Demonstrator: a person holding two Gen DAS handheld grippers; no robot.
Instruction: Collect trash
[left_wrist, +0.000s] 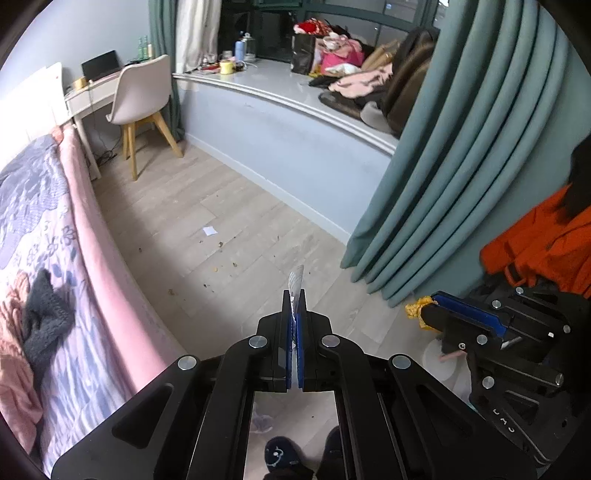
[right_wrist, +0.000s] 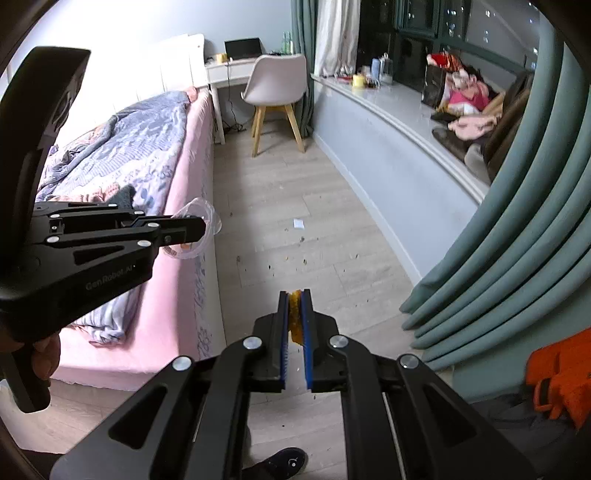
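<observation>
The left gripper (left_wrist: 294, 295) was shut tight on a clear wrapper (left_wrist: 296, 281). The thin wrapper stuck up past the tips of the blue pads (left_wrist: 300, 354). In the right wrist view the same gripper (right_wrist: 197, 227) came in from the left, and the clear wrapper (right_wrist: 201, 214) looked round and see-through in front of the pink bed (right_wrist: 173, 295).

The right gripper (right_wrist: 294, 295) was closed on a yellow scrap (right_wrist: 294, 314). The scrap sat squeezed between its two pads (right_wrist: 305, 332), with a narrow gap kept open by the scrap. In the left wrist view that gripper (left_wrist: 424, 312) was off to the right, and the yellow scrap (left_wrist: 415, 308) poked out at its tip.

Both grippers were held up over the wood floor (left_wrist: 236, 206). A small white paper (left_wrist: 209, 231) lay flat on the floor, well apart from both grippers. Little brown crumbs (left_wrist: 233, 264) were spread on the floor near the paper. The green curtain (left_wrist: 443, 184) hung on the right. A white chair (left_wrist: 142, 96) stood far off by the desk (left_wrist: 85, 94).
</observation>
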